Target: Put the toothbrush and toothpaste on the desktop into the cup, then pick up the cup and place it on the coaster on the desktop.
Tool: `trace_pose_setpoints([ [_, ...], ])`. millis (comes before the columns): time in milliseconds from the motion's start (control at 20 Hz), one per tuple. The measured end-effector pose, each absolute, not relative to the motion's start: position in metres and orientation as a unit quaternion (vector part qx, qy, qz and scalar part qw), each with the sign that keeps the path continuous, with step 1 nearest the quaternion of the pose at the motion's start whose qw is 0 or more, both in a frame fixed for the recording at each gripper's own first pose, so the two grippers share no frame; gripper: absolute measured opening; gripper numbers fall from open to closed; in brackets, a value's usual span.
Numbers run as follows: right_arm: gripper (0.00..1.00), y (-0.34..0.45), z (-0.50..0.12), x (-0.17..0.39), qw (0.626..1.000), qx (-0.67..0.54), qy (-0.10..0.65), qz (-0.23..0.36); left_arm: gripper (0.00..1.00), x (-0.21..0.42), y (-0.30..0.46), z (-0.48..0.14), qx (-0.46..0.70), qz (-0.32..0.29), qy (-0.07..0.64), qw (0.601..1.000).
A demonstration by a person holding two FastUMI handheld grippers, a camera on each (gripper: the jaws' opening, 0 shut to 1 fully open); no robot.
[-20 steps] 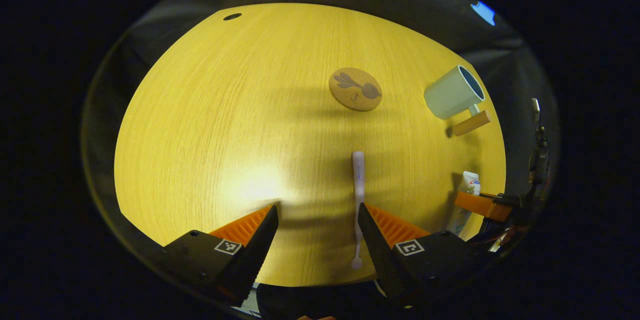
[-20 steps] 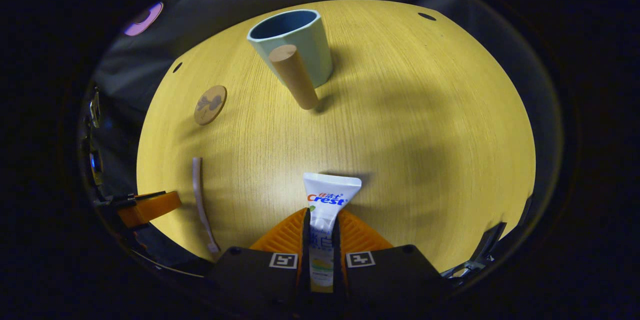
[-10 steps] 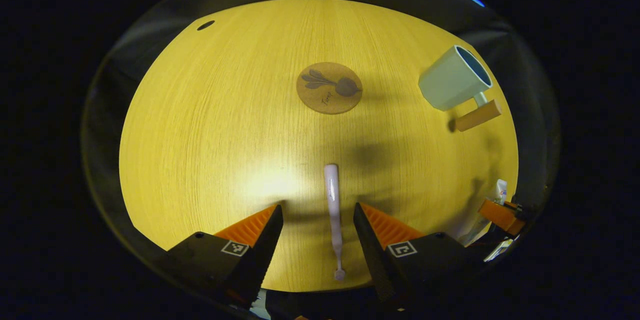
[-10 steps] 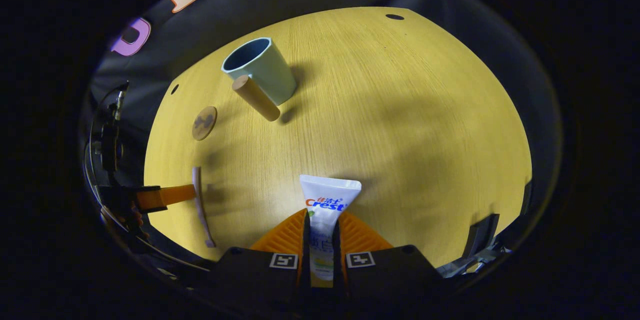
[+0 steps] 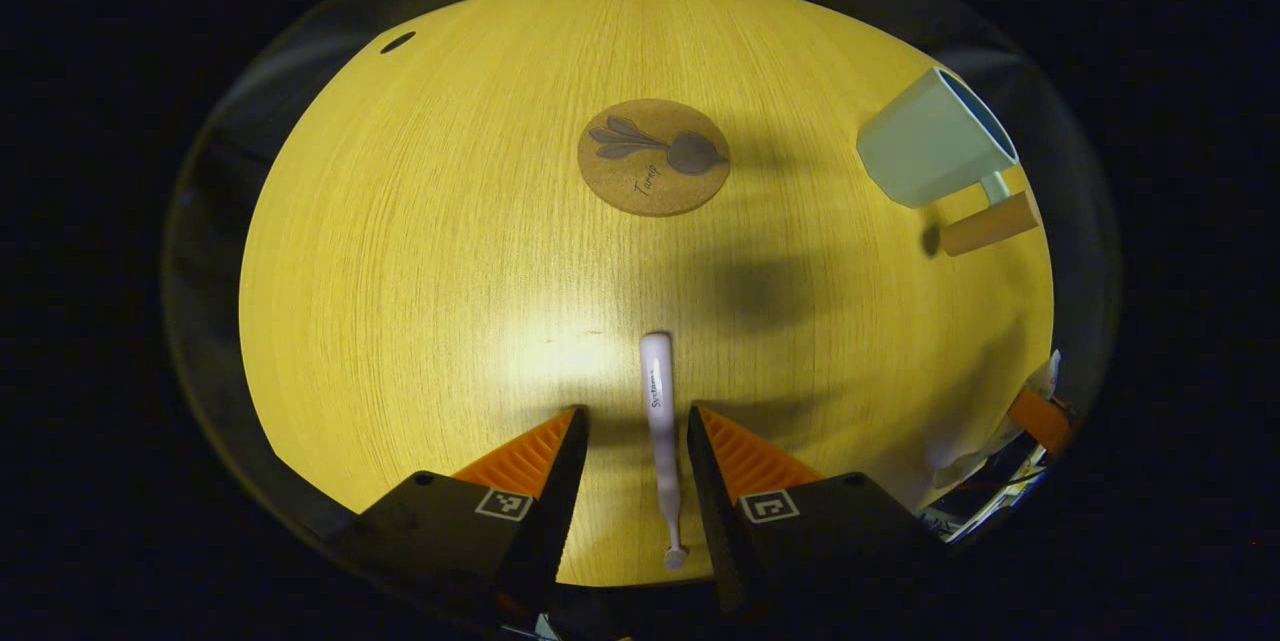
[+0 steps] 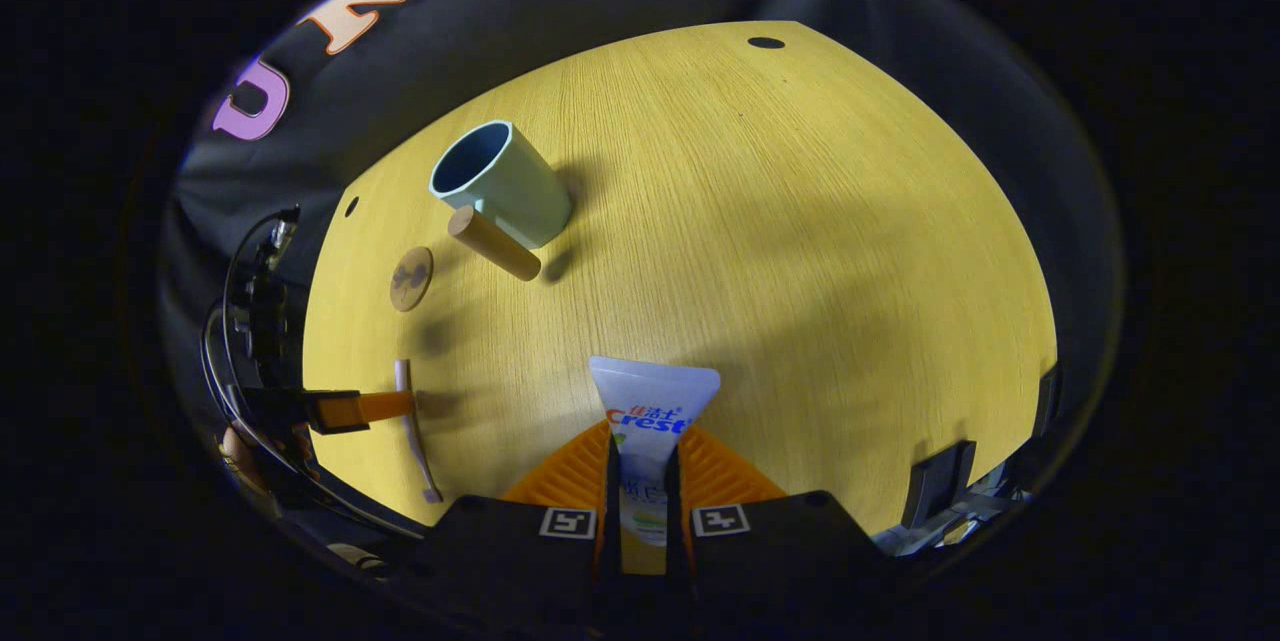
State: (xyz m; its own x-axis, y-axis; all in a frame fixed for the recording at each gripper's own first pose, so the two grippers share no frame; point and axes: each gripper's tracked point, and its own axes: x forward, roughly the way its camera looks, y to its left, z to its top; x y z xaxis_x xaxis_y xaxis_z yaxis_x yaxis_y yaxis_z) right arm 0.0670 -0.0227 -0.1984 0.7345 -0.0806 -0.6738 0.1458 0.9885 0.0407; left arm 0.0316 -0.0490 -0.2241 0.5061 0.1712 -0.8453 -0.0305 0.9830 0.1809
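Observation:
A pale pink toothbrush (image 5: 659, 411) lies on the yellow wooden table (image 5: 400, 251), lengthwise between the fingers of my left gripper (image 5: 634, 421). That gripper is open, with a narrow gap on each side of the handle. My right gripper (image 6: 643, 456) is shut on the white toothpaste tube (image 6: 652, 399), whose flat end sticks out forward above the table. The pale green cup (image 6: 505, 186) with its wooden handle (image 6: 493, 243) stands upright at the far left in the right gripper view. At the right of the left gripper view the cup (image 5: 930, 151) appears again. The round cork coaster (image 5: 653, 157) lies ahead of my left gripper.
Small dark holes (image 5: 397, 42) (image 6: 766, 42) mark the table's far corners. The right gripper view also catches the coaster (image 6: 411, 278), the toothbrush (image 6: 412, 421) and my left gripper (image 6: 360, 409) at its left edge. Black cloth walls the booth behind the table.
My left gripper's fingers have centred on the toothbrush and drawn closer around it. My right gripper has risen and swung with the toothpaste; the cup now looks smaller and farther left.

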Motion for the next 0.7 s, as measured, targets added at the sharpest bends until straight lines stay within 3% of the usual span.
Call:
trace_pose_setpoints([
  [250, 0.21, -0.031, -0.195, 0.069, 0.931, 0.049, 0.356, -0.068, 0.59, 0.033, -0.045, -0.226, 0.088, 0.066, 0.499, 0.86],
  [400, 0.21, -0.036, -0.191, 0.069, 0.932, 0.05, 0.35, -0.074, 0.5, 0.034, -0.048, -0.226, 0.096, 0.063, 0.504, 0.856],
  [500, 0.21, -0.038, -0.187, 0.069, 0.934, 0.054, 0.345, -0.078, 0.37, 0.034, -0.051, -0.228, 0.095, 0.065, 0.506, 0.855],
  [550, 0.21, -0.039, -0.184, 0.07, 0.935, 0.056, 0.341, -0.08, 0.25, 0.034, -0.053, -0.228, 0.095, 0.066, 0.507, 0.854],
  [650, 0.21, -0.04, -0.179, 0.073, 0.937, 0.06, 0.333, -0.083, 0.09, 0.035, -0.054, -0.228, 0.097, 0.066, 0.505, 0.855],
  [700, 0.21, -0.04, -0.175, 0.074, 0.939, 0.063, 0.327, -0.084, 0.06, 0.033, -0.054, -0.228, 0.097, 0.065, 0.504, 0.856],
])
